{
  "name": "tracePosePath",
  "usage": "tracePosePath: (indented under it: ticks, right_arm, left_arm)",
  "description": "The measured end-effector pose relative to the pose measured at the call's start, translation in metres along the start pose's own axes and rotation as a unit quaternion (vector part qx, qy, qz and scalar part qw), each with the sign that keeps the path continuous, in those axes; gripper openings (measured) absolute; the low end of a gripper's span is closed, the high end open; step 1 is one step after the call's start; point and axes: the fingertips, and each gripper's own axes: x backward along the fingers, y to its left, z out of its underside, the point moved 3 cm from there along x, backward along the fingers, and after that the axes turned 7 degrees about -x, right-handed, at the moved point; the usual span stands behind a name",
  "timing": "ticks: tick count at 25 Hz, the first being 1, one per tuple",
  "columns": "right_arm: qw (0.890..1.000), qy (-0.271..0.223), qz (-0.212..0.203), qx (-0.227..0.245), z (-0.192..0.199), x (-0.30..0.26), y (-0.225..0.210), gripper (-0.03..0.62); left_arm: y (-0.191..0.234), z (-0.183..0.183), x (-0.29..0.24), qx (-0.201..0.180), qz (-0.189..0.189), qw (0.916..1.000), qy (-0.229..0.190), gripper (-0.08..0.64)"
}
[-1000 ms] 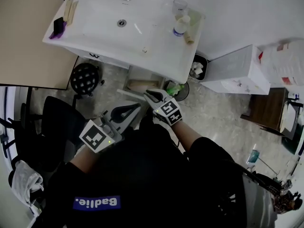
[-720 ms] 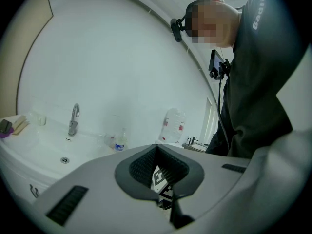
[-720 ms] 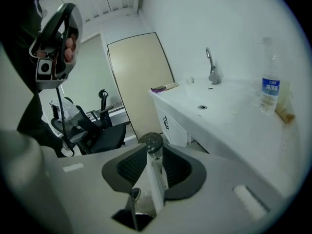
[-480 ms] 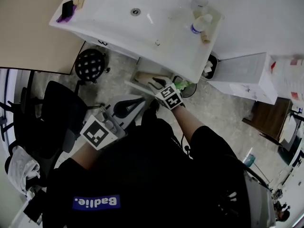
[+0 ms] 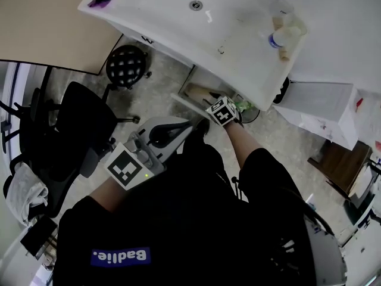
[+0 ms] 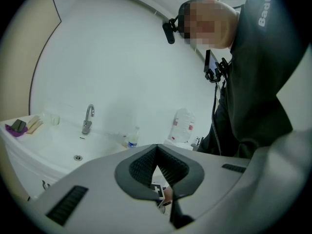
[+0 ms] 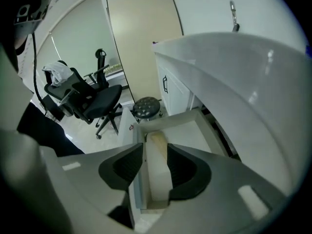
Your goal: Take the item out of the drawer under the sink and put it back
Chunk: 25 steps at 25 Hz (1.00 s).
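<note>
The right gripper's (image 7: 155, 151) jaws are opening, with a pale block (image 7: 157, 174) between them; a gap shows at the left pad. The block lies in the open drawer (image 7: 191, 130) under the sink (image 7: 234, 67). Behind stand a black stool (image 7: 145, 106), a chair (image 7: 92, 99) and a door (image 7: 141, 38).

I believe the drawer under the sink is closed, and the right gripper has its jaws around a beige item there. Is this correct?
No. The drawer is open, pulled out; the right gripper view shows it. The rest stands: the right gripper, its jaws opening, has the beige item between them.
</note>
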Motion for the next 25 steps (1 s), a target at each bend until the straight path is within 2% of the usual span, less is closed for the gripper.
tracePosePath:
  ticks: [4, 13, 20, 25]
  right_arm:
    - [0.999, 0.051, 0.014, 0.008, 0.013, -0.029, -0.011, 0.132]
    - [0.989, 0.129, 0.045, 0.055, 0.037, -0.071, -0.036, 0.132]
    - [0.982, 0.144, 0.054, 0.111, 0.036, -0.097, -0.038, 0.132]
    - [0.971, 0.178, 0.068, 0.144, 0.041, -0.117, -0.046, 0.132]
  left_arm:
    - [0.006, 0.009, 0.009, 0.005, -0.007, 0.9999, 0.009, 0.006]
    - [0.015, 0.030, 0.021, 0.031, -0.021, 0.9992, 0.012, 0.006]
    - [0.013, 0.054, 0.025, 0.043, -0.018, 0.9985, 0.029, 0.006]
    - [0.015, 0.069, 0.026, 0.048, -0.018, 0.9978, 0.042, 0.006]
